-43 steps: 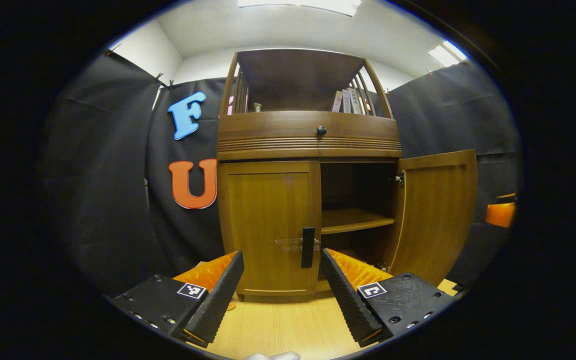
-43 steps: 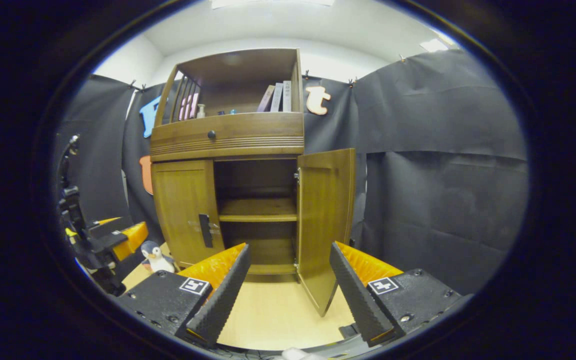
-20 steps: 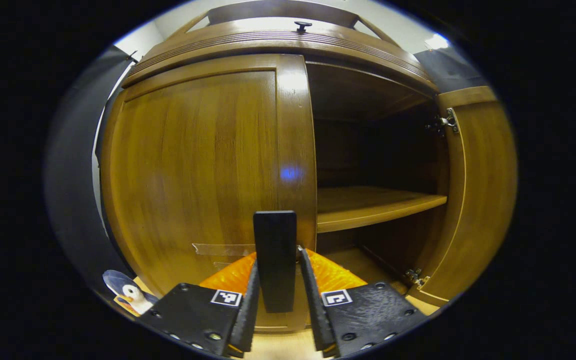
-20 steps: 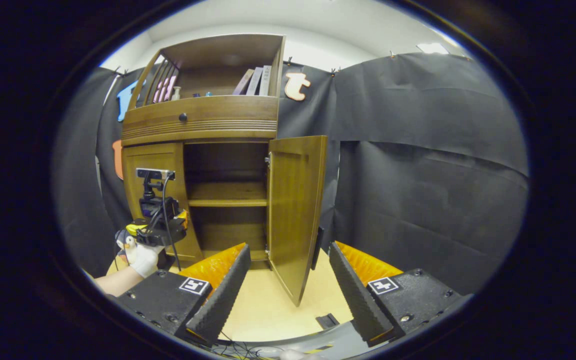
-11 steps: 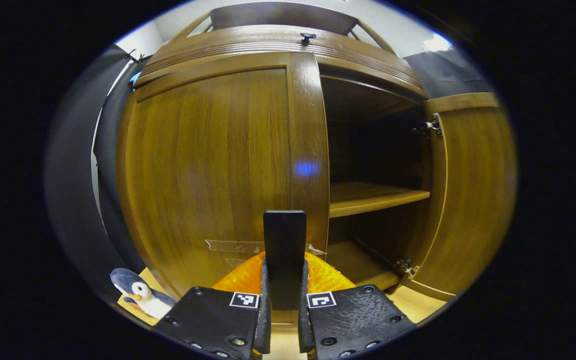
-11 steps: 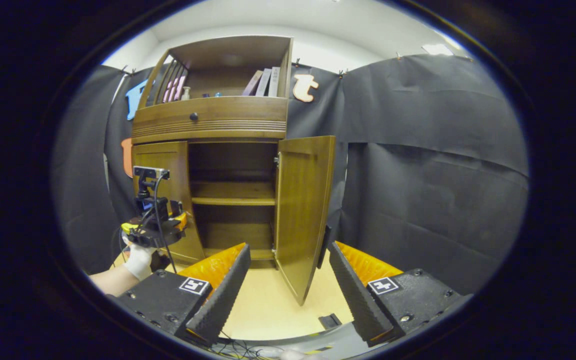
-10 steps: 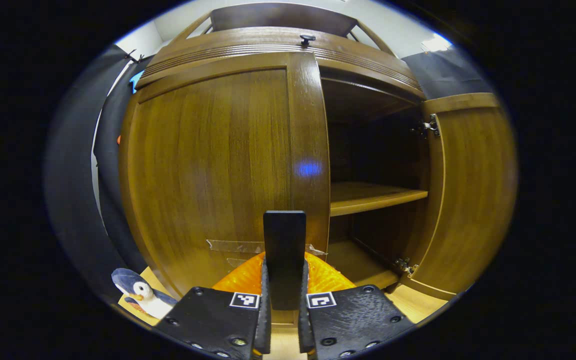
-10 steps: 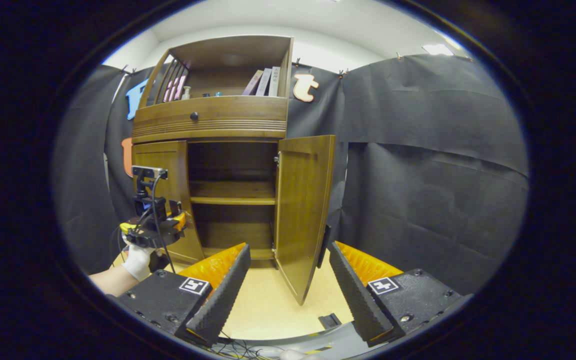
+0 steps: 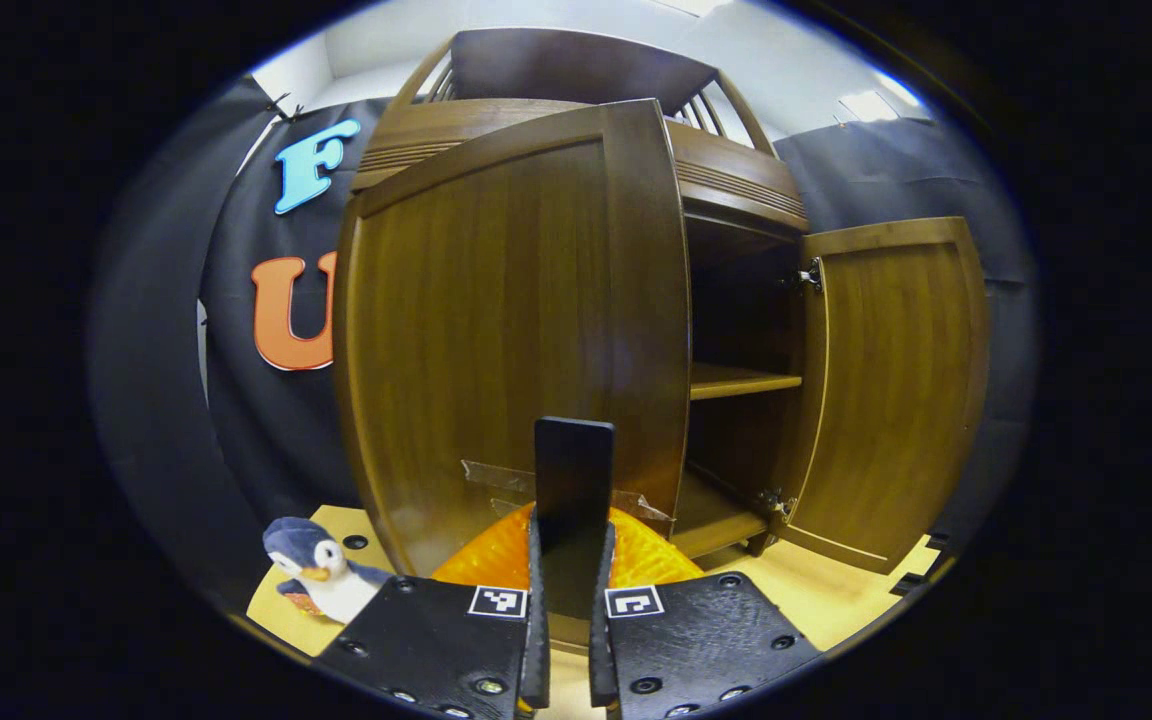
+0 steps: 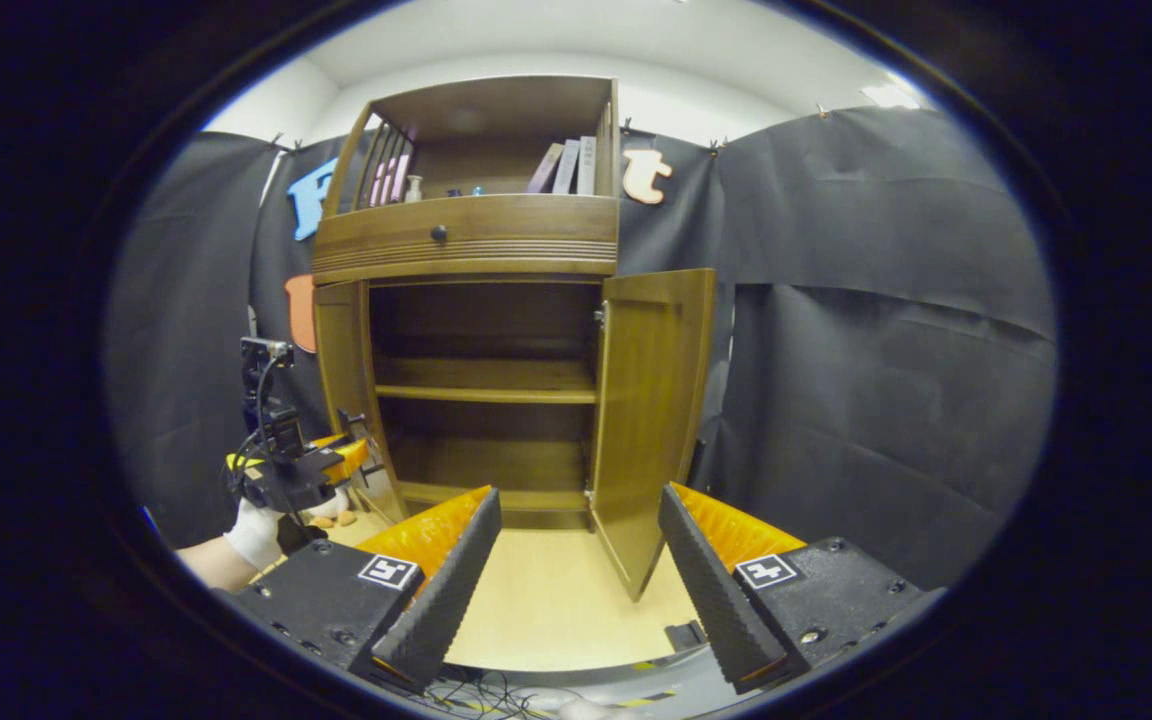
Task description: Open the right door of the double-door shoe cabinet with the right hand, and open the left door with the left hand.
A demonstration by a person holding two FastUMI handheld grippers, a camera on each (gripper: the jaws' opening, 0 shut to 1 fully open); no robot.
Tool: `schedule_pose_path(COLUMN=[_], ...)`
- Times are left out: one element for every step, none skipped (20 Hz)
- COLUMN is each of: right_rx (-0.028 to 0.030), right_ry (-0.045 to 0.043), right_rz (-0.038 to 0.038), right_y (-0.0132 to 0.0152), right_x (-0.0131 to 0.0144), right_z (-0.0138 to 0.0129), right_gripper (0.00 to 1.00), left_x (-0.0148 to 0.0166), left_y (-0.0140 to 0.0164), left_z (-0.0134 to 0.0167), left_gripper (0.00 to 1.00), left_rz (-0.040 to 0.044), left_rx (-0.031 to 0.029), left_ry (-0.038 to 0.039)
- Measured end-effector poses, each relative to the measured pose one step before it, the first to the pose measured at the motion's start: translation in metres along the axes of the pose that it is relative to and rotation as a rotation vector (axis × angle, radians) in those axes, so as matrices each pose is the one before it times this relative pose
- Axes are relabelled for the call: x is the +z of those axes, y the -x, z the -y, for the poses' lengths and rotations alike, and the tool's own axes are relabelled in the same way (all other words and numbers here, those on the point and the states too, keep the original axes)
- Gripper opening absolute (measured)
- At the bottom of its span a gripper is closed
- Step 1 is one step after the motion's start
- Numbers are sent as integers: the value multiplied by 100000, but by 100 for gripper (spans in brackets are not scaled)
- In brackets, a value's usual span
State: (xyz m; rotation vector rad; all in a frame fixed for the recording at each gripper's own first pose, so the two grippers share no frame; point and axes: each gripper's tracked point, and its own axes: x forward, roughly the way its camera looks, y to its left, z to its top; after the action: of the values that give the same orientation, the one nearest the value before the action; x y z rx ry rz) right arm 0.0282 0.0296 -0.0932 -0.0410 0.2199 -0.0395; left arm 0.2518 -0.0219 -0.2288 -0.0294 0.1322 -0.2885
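Left gripper view: your left gripper (image 9: 566, 640) is clamped on the handle (image 9: 573, 480), an upright bar standing straight up between the fingers at the free edge of the left door (image 9: 506, 330). The hinge edge lies to the left, so any further swing goes that way. Right door (image 9: 891, 385) stands open.

Right gripper view: your right gripper (image 10: 576, 575) has fingers apart, holding nothing, well back from the shoe cabinet (image 10: 481, 330). Left gripper (image 10: 291, 475) sits at the left door (image 10: 346, 380), far nearer than the right.

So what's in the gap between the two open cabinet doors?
Between the left door and right door, the right gripper view shows a bare wooden shelf.
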Motion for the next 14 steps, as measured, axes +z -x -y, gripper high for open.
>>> schedule_pose_path(right_rx=[1057,1252,1178,1028,1015,1048,1138,1052,1083,1041,903,742,403,312], right_ry=[206,-162,-297,-205,-110,-218,-139,-49,7,-32,5,241,311,-16], right_rz=[187,172,-26,-160,-322,-237,-397,-413,-367,-249,-176,-103,-154,82], right_y=[80,107,-37,-24,-106,-50,-55,-113,-66,-99,-89,-88,-136,-124], right_x=[-64,-12,-75,-81,-188,-84,-189,-175,-120,-65,-76,-6,-98,12], right_z=[-378,-368,-315,-340,-394,-351,-323,-414,-344,-257,-319,-209,-195,-73], right_gripper=[100,100,100,100,100,100,100,100,100,100,100,100,100,100], left_x=[-56,-52,-127,-67,-79,-127,-92,-237,1,-42,-94,-69,-115,11], left_y=[795,815,726,710,607,584,463,563,496,375,382,114,218,164], left_z=[-616,-625,-610,-698,-616,-697,-718,-664,-672,-701,-359,-444,-494,-398], left_gripper=[14,14,14,14,14,14,14,14,14,13,13,13,13,13], left_rz=[-66,74,-233,-156,-417,-350,-407,-107,74,-28,-111,-201,-375,42], left_rx=[1036,975,1021,825,898,1079,1486,1578,1510,1110,814,472,543,545], left_ry=[-76,-150,-166,-494,-569,-268,147,221,237,180,-82,-222,-221,-90])
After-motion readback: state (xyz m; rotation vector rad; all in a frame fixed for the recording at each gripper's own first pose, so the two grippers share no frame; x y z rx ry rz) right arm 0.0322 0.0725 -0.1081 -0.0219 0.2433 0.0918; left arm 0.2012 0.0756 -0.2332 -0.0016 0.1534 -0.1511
